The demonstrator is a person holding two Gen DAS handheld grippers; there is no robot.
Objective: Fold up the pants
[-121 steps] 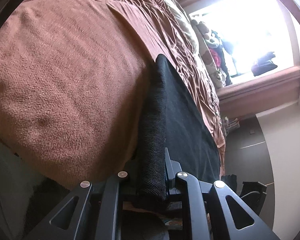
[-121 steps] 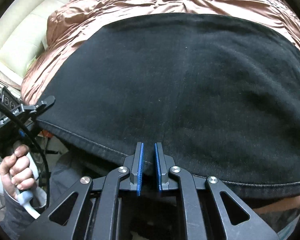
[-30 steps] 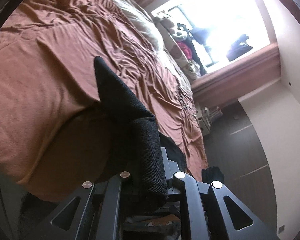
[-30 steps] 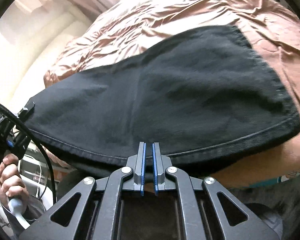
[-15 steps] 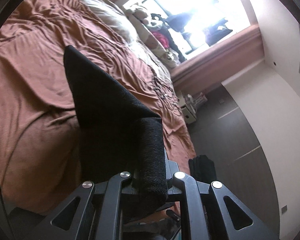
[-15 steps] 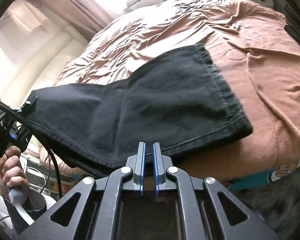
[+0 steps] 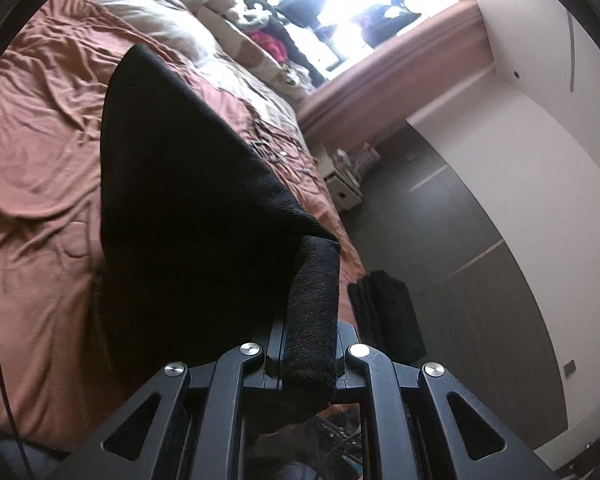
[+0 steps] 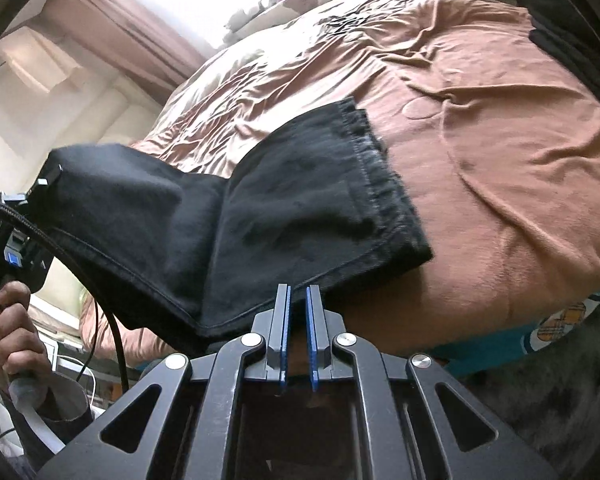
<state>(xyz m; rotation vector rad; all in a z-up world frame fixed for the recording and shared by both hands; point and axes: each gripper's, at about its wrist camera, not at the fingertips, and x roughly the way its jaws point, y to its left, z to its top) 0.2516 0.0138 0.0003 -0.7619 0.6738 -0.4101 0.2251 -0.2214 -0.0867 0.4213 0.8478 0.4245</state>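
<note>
**Operator:** State the position of the pants (image 8: 284, 216) relative to the bed (image 8: 500, 152).

**Technician:** One end lies flat on the bed's brown cover, hem edge toward the middle of the bed. The other end is raised off the bed toward its near edge. The cloth bends along a crease between the two parts.

**Operator:** What holds the raised end?

**Technician:** The left gripper (image 7: 306, 354). Its jaws are clamped on a thick rolled edge of the black cloth, which fills the gap between them. In the right wrist view the person's hand (image 8: 10, 332) grips that tool's handle at the bed's near left side. Probable reason: lifting one end lets it be carried over the part lying on the bed, making the fold.

**Operator:** And the right gripper (image 8: 296, 336)?

**Technician:** Jaws almost closed, a narrow gap between the blue pads. The lower seam of the pants runs just above the fingertips; nothing is seen between the pads, so it appears to hold nothing. It sits at the bed's near edge, below the pants.

**Operator:** Anything else near the bed?

**Technician:** Pillows and stuffed toys (image 7: 260, 28) at the bed's far end, under the window.
</note>
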